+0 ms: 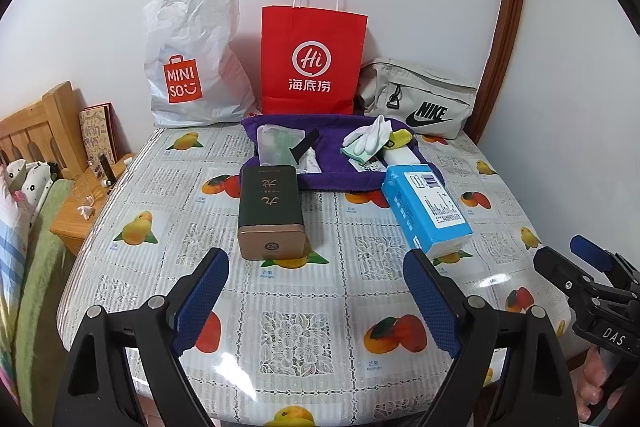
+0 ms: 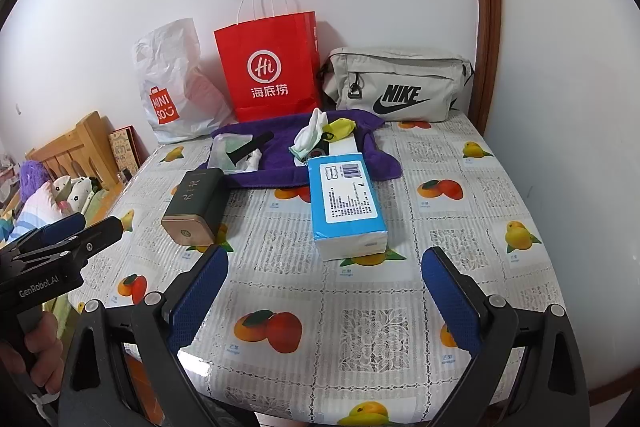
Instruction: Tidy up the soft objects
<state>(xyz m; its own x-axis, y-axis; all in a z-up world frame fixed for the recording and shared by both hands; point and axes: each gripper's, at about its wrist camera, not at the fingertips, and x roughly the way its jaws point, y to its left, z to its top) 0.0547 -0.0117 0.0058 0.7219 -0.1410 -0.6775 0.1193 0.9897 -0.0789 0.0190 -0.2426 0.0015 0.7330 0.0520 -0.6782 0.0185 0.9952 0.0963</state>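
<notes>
Against the white wall we see a table [image 1: 280, 307] with a fruit-print cloth. On its far side lies a purple towel [image 1: 340, 179] with white gloves [image 1: 370, 137] on it; a blue tissue pack [image 2: 346, 203] rests at the towel's near edge. Our left gripper [image 1: 316, 291] and right gripper [image 2: 326, 291] hover above the near side, jaws spread wide and holding nothing.
</notes>
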